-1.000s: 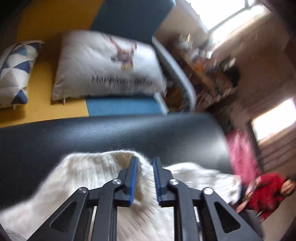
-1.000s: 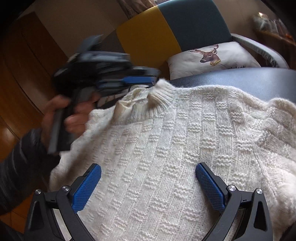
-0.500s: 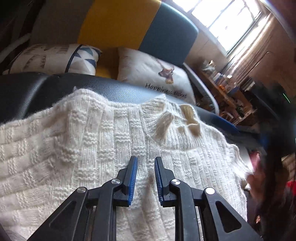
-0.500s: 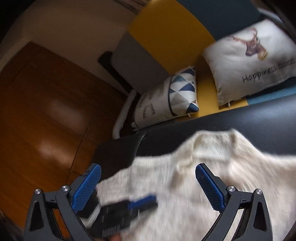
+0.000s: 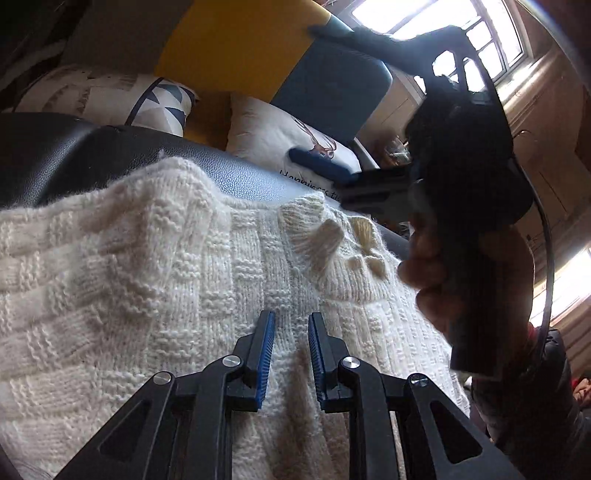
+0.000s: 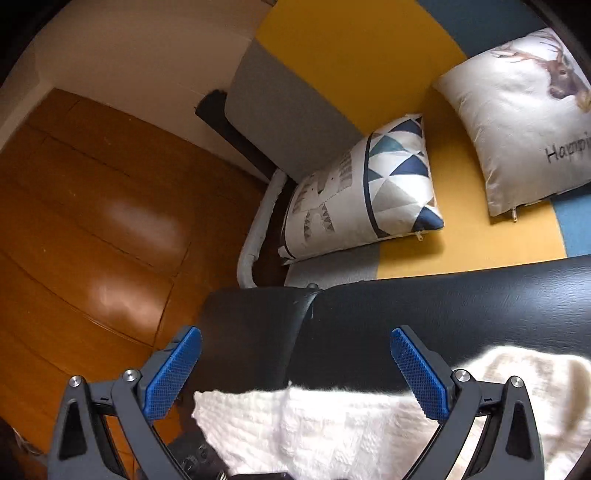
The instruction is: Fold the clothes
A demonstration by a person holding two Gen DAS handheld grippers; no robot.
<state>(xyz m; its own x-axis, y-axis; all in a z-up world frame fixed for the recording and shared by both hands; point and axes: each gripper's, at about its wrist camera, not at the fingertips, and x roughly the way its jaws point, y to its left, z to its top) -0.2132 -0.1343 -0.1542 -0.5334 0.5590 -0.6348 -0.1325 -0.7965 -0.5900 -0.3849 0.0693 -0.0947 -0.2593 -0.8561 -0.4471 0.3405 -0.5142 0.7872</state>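
A cream knit sweater lies spread on a black leather bench, collar at the far side. My left gripper hovers over the chest below the collar. Its blue pads stand almost together, and I see no fabric pinched in the narrow gap. My right gripper is wide open above the bench, with only the sweater's edge under it and nothing between the fingers. In the left wrist view a hand holds that gripper beside the collar, one blue pad pointing left.
Behind the bench is a yellow, blue and grey sofa with a triangle-pattern pillow and a deer pillow. Wooden floor lies past the bench's left end. A bright window is at the upper right.
My left gripper drew back from the collar to the chest. My right gripper swung off the sweater's body toward the bench's far-left corner, and its hand now shows beside the collar.
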